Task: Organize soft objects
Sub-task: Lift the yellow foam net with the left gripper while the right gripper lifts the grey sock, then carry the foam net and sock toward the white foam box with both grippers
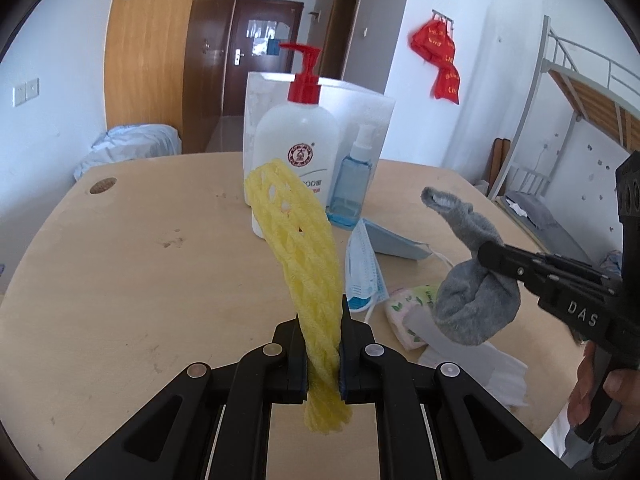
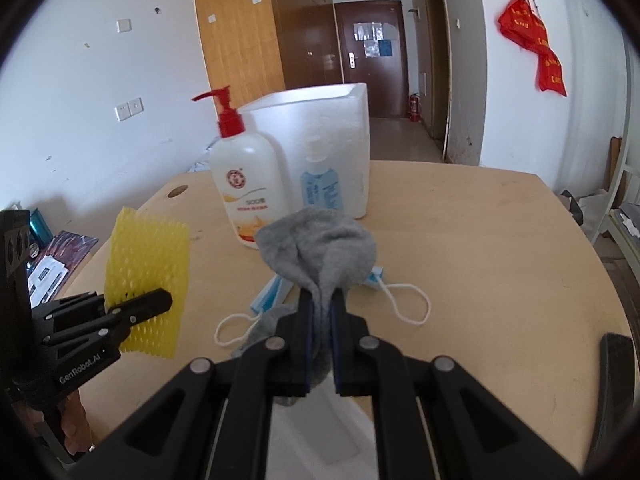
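both grippers were clamped on soft things above the round pale wooden table [image 1: 120,280]: the left gripper [image 1: 323,344] on a yellow foam mesh fruit sleeve [image 1: 304,252], the right gripper [image 2: 321,336] on a bunched grey sock [image 2: 320,240]. only the left view showed a floral tissue pack [image 1: 404,312] under the sock; only the right view showed the sleeve's flat, wide face and the blue face mask's [image 2: 272,294] white ear loops. the sleeve looked twisted where pinched.
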The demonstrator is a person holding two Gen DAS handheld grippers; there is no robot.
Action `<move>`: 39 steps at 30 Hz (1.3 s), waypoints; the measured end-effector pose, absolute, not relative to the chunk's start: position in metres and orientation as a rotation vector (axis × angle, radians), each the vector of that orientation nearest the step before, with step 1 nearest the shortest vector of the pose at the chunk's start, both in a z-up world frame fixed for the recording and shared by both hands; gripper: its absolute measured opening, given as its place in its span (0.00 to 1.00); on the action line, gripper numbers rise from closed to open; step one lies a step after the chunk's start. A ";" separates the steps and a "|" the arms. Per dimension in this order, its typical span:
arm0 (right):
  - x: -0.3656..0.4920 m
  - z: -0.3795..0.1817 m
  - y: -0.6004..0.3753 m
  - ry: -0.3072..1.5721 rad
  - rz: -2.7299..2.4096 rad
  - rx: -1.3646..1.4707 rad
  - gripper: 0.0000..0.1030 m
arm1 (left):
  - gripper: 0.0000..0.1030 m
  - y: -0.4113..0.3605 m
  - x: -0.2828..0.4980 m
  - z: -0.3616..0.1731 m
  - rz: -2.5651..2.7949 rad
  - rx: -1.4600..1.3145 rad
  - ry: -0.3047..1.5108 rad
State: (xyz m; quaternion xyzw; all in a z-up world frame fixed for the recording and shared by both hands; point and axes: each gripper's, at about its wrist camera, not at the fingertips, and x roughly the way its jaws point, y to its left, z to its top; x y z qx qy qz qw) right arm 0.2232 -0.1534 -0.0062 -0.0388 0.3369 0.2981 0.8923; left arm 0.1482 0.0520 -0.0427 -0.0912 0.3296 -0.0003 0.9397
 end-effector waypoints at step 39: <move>0.122 0.042 -0.180 0.461 0.658 -0.050 0.10 | 0.10 0.021 0.035 0.024 0.036 -0.087 0.434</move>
